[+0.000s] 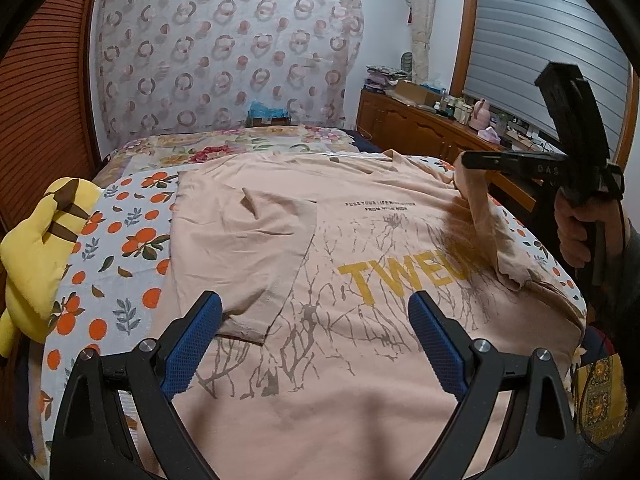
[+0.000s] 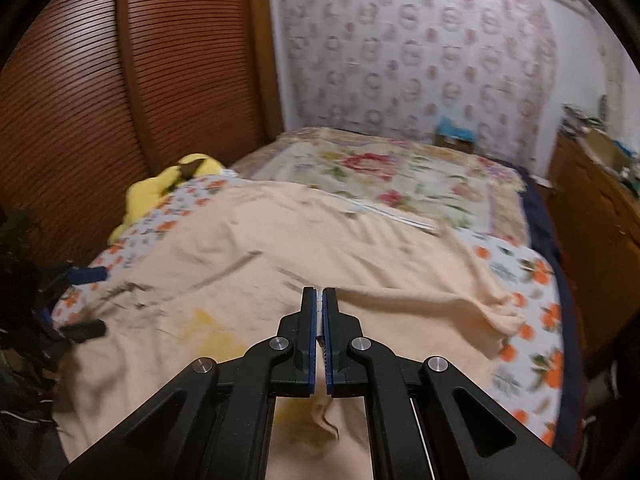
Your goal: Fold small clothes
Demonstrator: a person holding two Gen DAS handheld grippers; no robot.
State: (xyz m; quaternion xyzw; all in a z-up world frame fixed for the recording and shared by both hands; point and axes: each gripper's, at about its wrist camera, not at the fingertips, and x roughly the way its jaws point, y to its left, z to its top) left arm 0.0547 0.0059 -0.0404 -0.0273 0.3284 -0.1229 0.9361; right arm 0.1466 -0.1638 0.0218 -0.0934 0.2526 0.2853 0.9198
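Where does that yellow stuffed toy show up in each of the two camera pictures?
Left wrist view: the yellow stuffed toy lies at the far left edge, on the bed beside the peach T-shirt.
Right wrist view: upper left, beyond the shirt, blurred.
Shared landmark: the orange-print bedsheet.

A yellow plush toy (image 1: 38,248) lies at the bed's left edge, on an orange-print sheet (image 1: 120,256). Beyond it lies a floral quilt (image 2: 384,176). A ring-patterned cloth (image 1: 224,52) hangs on the back wall. A slatted wooden door (image 2: 120,92) stands left, and a cluttered wooden cabinet (image 1: 416,120) right, under window blinds (image 1: 536,32).
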